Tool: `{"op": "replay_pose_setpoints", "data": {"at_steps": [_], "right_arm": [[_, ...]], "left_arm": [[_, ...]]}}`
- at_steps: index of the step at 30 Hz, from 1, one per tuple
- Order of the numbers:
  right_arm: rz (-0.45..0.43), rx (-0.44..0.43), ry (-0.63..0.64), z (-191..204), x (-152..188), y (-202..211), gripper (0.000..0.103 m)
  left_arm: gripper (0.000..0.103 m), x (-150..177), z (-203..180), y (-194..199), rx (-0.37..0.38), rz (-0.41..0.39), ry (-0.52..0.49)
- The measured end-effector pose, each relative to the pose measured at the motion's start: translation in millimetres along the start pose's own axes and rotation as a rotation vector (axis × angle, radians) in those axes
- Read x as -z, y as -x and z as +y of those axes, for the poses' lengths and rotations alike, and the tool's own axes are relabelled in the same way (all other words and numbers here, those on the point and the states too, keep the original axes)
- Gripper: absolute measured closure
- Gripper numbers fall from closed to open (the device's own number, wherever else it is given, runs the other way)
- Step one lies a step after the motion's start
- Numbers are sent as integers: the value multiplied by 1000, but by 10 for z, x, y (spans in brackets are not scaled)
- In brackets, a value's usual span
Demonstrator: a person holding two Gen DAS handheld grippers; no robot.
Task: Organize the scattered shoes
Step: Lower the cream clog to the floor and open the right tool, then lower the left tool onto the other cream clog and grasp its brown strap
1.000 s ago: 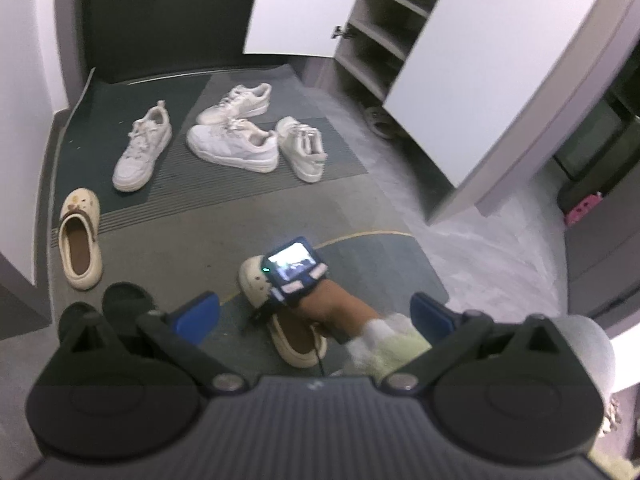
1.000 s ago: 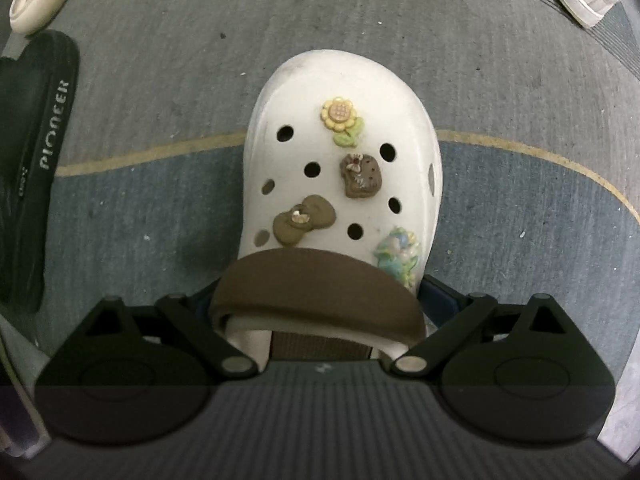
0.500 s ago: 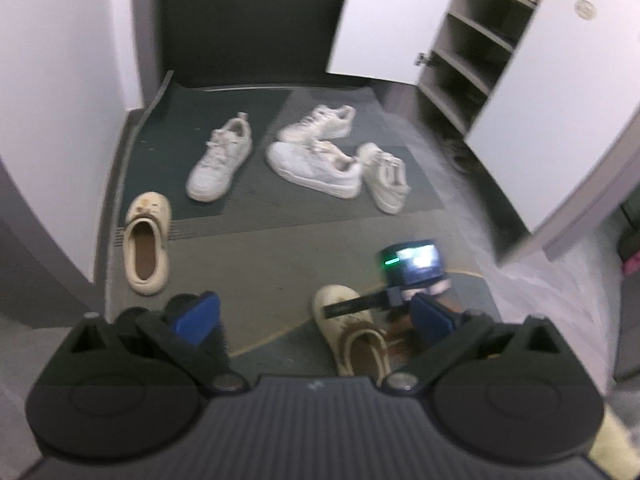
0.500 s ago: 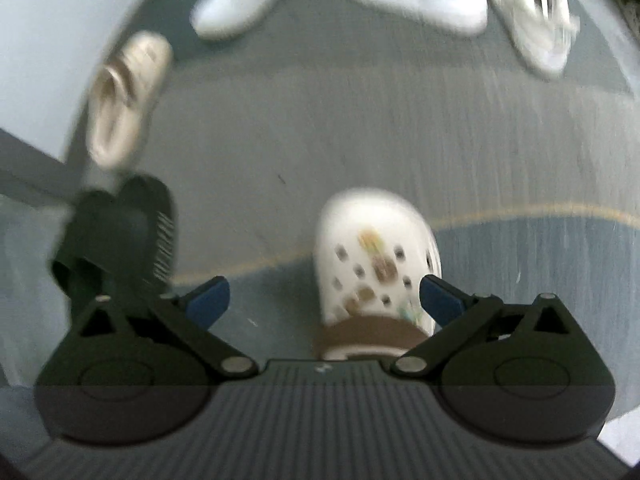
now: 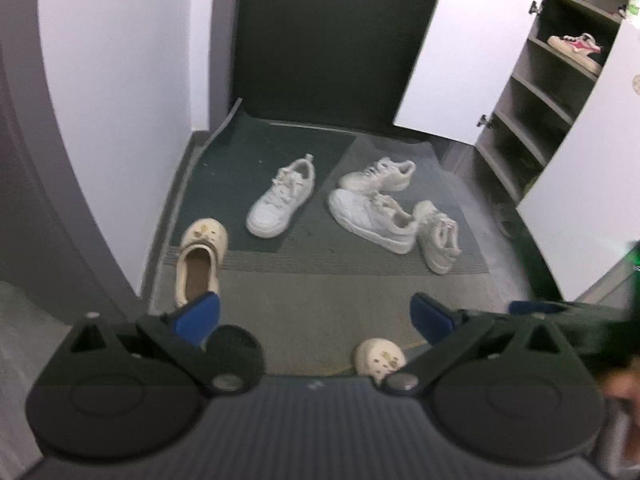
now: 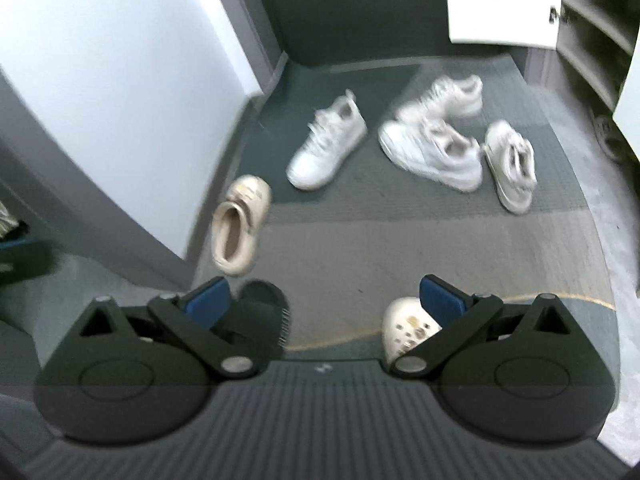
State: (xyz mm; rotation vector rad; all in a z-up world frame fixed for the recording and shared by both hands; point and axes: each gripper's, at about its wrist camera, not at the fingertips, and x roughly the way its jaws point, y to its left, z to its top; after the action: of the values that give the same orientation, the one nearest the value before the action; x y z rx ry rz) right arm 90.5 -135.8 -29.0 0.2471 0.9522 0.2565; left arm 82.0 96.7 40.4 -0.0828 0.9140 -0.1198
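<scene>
Both cameras have risen and pulled back since a second ago, when the right one sat close over the charm-studded clog.

Left wrist view: the left gripper (image 5: 314, 318) holds its blue pads wide apart with nothing between them. That clog (image 5: 379, 357) now shows only its toe at lower centre, half cut off by the gripper body. Its mate, the cream clog (image 5: 199, 260), lies at centre left by the wall, opening toward the camera. Four white sneakers (image 5: 370, 210) are scattered on the mat at centre. At upper right the open cabinet (image 5: 532, 120) shows its shelves, one carrying a pink shoe (image 5: 576, 46), which the other view crops out. A dark blurred shape fills the right edge; I cannot make it out.

Right wrist view: the right gripper (image 6: 324, 304) is likewise spread and empty. Everything is motion-blurred. A black slipper (image 6: 262, 320) sits at lower left, mostly hidden behind the finger, and the decorated clog's toe peeks out behind the right finger.
</scene>
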Motion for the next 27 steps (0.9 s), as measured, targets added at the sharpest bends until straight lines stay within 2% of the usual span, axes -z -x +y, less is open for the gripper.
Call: {"op": "replay_pose_setpoints", "data": {"at_steps": [2, 4, 6, 7, 10, 13, 17, 22, 27], "right_arm": [[-49, -9, 1, 40, 50, 82, 0], [-38, 3, -44, 37, 95, 42, 0], [-9, -48, -151, -23, 82, 32, 0], [-17, -51, -166, -31, 71, 47, 0], [-49, -55, -195, -49, 29, 112, 0], [-87, -66, -220, -82, -21, 178, 0], [-99, -111, -283, -104, -24, 213, 0], [-79, -153, -303, -57, 12, 182, 0], [-41, -193, -324, -55, 52, 142, 0]], "left_arm": [[0, 25, 33, -40, -31, 7, -15], [0, 39, 51, -62, -52, 12, -25], [0, 38, 124, -114, -85, 26, -14], [0, 36, 169, -150, -96, 38, -4], [0, 20, 283, -286, -94, 85, 17], [1, -85, 342, -512, -101, 119, -22], [0, -334, 391, -927, -99, 154, -43], [0, -555, 566, -1596, -116, 201, 4], [0, -591, 931, -2575, -177, 265, 10]]}}
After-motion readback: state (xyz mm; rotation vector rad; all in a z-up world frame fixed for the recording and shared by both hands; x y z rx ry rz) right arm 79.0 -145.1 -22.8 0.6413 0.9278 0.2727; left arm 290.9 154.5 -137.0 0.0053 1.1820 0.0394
